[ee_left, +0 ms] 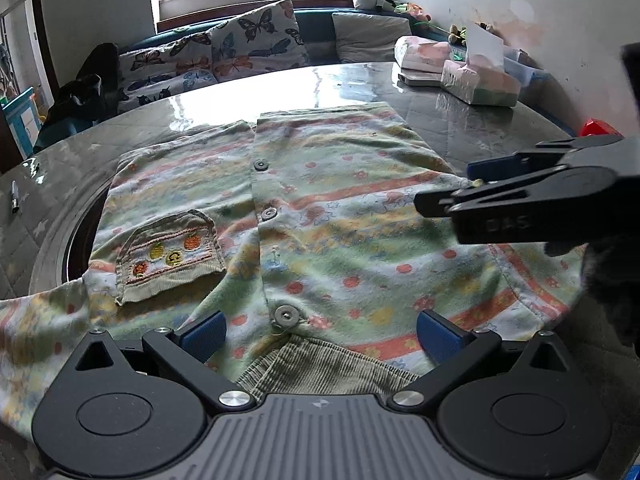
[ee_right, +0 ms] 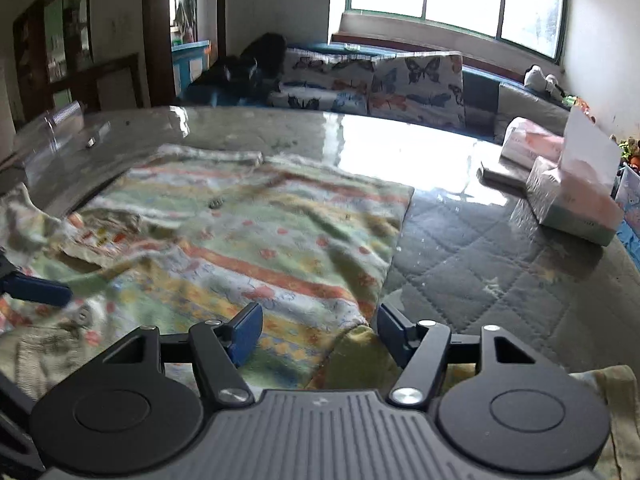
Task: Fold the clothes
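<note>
A small striped flowered shirt point(ee_left: 320, 220) with grey buttons, a corduroy pocket point(ee_left: 168, 256) and a corduroy collar point(ee_left: 320, 368) lies flat on the glossy table; it also shows in the right wrist view point(ee_right: 240, 240). My left gripper point(ee_left: 320, 336) is open and empty, just above the collar. My right gripper point(ee_right: 316, 332) is open over the shirt's right edge near the shoulder; in the left wrist view it point(ee_left: 460, 188) enters from the right, above the shirt's right side. A blue fingertip point(ee_right: 36, 290) of my left gripper shows at the left in the right wrist view.
The quilted table under glass point(ee_right: 480, 260) carries tissue packs point(ee_left: 480, 84) and a flat box at the far right. A small metal object point(ee_left: 15, 196) lies at the left edge. A bench with butterfly cushions point(ee_left: 224, 52) stands behind the table, under the window.
</note>
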The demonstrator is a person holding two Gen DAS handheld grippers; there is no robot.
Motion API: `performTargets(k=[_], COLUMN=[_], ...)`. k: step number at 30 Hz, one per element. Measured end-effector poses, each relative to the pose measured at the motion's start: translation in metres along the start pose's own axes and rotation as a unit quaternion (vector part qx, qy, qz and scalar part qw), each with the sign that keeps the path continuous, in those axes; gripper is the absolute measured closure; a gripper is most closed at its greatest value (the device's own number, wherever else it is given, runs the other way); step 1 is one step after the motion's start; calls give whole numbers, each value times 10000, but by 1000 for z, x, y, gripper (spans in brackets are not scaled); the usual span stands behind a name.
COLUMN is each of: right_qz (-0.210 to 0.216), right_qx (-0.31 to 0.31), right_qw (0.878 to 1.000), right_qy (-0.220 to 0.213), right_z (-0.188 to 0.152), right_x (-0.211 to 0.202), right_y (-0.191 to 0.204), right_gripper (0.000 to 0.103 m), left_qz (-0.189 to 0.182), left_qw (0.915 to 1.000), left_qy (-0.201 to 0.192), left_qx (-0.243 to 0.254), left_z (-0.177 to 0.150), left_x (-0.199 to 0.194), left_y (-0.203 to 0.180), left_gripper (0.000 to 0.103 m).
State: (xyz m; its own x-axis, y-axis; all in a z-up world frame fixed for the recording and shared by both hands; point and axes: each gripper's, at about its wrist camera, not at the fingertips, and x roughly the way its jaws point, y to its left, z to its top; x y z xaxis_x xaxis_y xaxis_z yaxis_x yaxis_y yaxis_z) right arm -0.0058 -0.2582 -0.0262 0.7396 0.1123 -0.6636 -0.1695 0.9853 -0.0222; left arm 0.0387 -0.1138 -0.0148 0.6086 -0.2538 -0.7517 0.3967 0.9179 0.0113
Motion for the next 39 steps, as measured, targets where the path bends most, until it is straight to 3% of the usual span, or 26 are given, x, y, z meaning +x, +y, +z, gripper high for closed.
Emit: performTargets(k=[14, 20, 28, 39], right_qz=[146, 15, -876, -1819], right_qx=[31, -46, 635, 1756], right_qw=[9995, 10000, 9941, 9675], right_qy=[284, 51, -37, -30], right_z=[35, 39, -16, -89], right_x=[52, 19, -47, -90], right_y=[-12, -25, -82, -143], right_gripper=[41, 40, 39, 36], left_qz=[-104, -79, -103, -115], left_qw=[9999, 9999, 9999, 9998], left_qy=[19, 68, 40, 72], left_qx=[-109, -119, -56, 142], left_z=[-2, 0, 1, 1], left_x=[1, 1, -2, -2], left_y=[5, 5, -3, -18], left_gripper=[0, 0, 0, 0])
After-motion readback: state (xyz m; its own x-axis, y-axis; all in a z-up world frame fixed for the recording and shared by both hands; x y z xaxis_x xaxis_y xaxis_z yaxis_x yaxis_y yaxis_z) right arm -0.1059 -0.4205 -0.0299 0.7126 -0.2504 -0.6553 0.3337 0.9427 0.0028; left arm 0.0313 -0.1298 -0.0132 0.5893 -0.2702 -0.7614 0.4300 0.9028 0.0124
